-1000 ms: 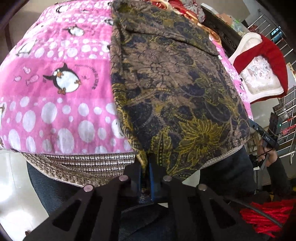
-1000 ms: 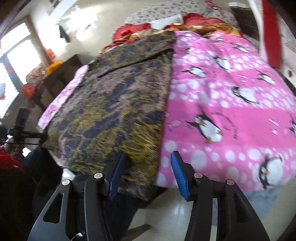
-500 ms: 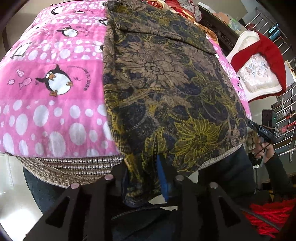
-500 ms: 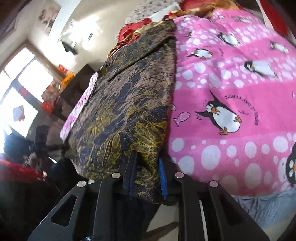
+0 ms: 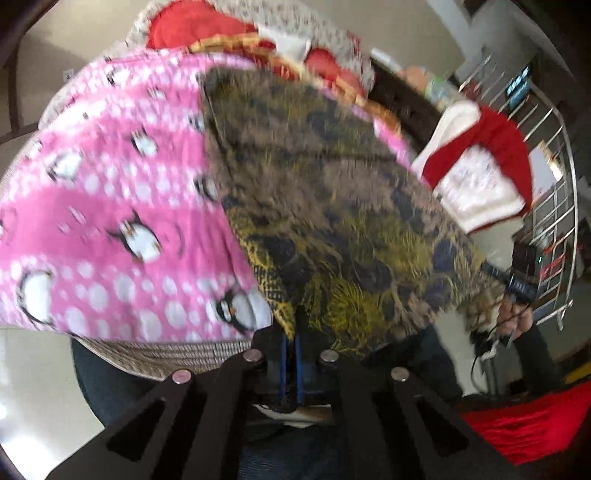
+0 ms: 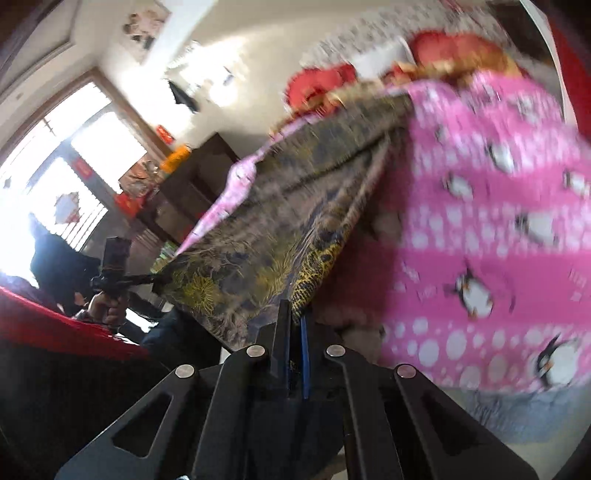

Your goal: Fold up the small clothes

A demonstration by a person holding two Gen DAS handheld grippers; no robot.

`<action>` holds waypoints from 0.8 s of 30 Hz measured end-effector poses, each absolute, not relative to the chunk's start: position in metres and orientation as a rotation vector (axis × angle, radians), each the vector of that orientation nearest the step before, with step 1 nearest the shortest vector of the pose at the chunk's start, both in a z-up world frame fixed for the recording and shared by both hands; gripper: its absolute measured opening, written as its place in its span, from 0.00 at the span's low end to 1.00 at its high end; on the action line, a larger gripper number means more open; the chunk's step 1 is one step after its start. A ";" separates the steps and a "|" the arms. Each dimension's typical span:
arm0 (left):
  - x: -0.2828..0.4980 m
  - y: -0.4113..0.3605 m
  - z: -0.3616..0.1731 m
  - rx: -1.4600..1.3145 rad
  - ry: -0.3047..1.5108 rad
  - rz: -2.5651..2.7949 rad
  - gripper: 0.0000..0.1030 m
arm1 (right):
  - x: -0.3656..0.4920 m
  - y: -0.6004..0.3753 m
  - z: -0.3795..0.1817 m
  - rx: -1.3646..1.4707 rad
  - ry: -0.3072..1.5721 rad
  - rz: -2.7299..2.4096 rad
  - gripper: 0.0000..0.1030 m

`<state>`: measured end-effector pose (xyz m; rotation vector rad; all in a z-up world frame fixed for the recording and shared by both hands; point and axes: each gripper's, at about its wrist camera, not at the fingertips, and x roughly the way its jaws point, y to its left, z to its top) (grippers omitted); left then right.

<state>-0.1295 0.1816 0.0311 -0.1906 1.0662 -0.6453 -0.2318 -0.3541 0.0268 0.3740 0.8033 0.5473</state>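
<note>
A bed (image 5: 173, 360), edged in woven trim along the near side, covered by a pink penguin blanket (image 5: 110, 206) that spreads over most of the top. On the blanket, a dark floral garment (image 5: 332, 206), running from the far end to the near edge, its near hem raised off the blanket and overhanging the edge. Beyond the blanket, at the far end, red pillows (image 5: 192, 31) and a patterned white sheet (image 5: 236, 9); details blurred.
</note>
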 end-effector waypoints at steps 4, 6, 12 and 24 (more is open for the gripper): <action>-0.137 0.205 0.050 -0.206 1.010 -0.635 0.02 | -0.248 -0.345 0.058 0.278 0.777 0.573 0.08; -0.152 0.216 0.061 -0.219 0.987 -0.652 0.02 | -0.258 -0.343 0.070 0.249 0.760 0.583 0.08; -0.186 0.225 0.105 -0.217 0.889 -0.737 0.03 | -0.278 -0.350 0.118 0.142 0.669 0.594 0.08; -0.025 0.164 0.062 -0.133 0.884 -0.514 0.03 | -0.118 -0.373 0.064 0.201 0.719 0.322 0.08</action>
